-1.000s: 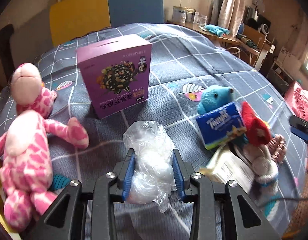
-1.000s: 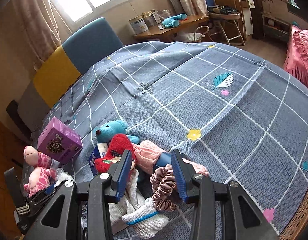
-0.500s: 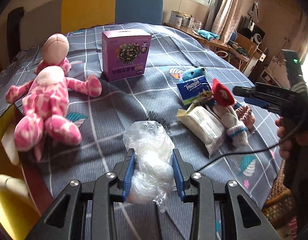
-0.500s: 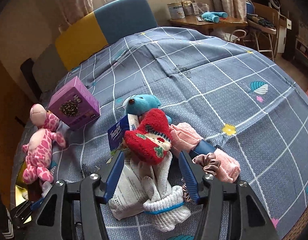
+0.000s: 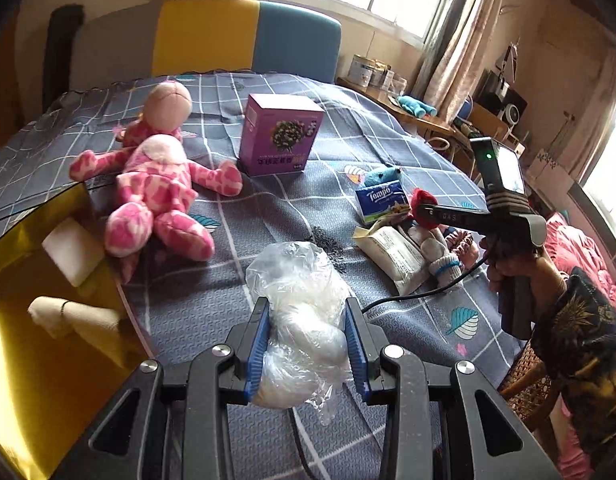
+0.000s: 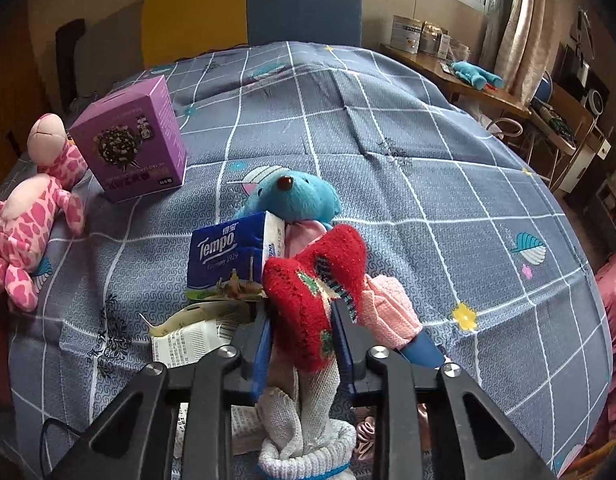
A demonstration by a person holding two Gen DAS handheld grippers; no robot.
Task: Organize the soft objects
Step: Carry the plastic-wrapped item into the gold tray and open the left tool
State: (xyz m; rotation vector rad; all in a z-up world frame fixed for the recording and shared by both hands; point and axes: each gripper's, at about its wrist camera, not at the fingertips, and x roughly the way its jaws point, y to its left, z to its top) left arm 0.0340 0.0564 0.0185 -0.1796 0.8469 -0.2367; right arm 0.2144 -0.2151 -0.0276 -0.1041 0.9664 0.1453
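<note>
crumpled plastic bag [image 5: 304,320], red sock [image 6: 313,296]

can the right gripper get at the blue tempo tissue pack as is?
Probably not yet: the right gripper is closing on the red sock, so it is occupied. The Tempo pack lies just ahead-left, top exposed.

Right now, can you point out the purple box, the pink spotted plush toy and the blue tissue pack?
purple box [image 5: 279,140], left wrist view, on its printed front face.
pink spotted plush toy [image 5: 154,184], left wrist view, on its belly.
blue tissue pack [image 6: 224,256], right wrist view, on its printed front.

Right gripper [image 6: 302,332] closing on red sock [image 6: 313,280].
</note>
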